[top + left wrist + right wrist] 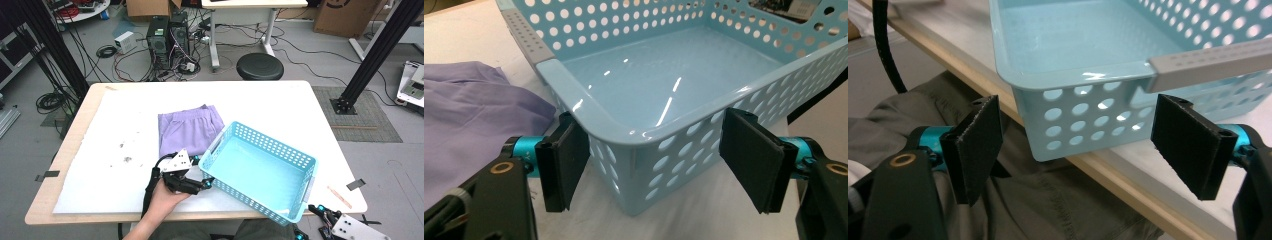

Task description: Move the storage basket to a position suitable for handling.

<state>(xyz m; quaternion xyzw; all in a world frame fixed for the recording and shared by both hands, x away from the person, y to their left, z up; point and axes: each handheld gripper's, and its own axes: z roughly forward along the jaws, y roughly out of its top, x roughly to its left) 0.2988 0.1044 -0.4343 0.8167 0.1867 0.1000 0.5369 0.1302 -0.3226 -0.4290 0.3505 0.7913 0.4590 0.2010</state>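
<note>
Right gripper [1080, 145]: jaws spread, empty, below the table edge at the basket's [260, 172] near corner, which overhangs. Left gripper [659, 162]: jaws apart, straddling another corner, seemingly not pinching. Close squarely on the rims. Beyond: folded purple cloth [189, 131].

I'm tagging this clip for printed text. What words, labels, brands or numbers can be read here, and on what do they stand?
None can be read.
The cardboard box on the floor at the far right bears a dark round mark: cut off, not legible.
The light blue basket, the purple cloth and the table bear no visible print.
The computer towers and the white box on the floor: too small to tell.
</note>
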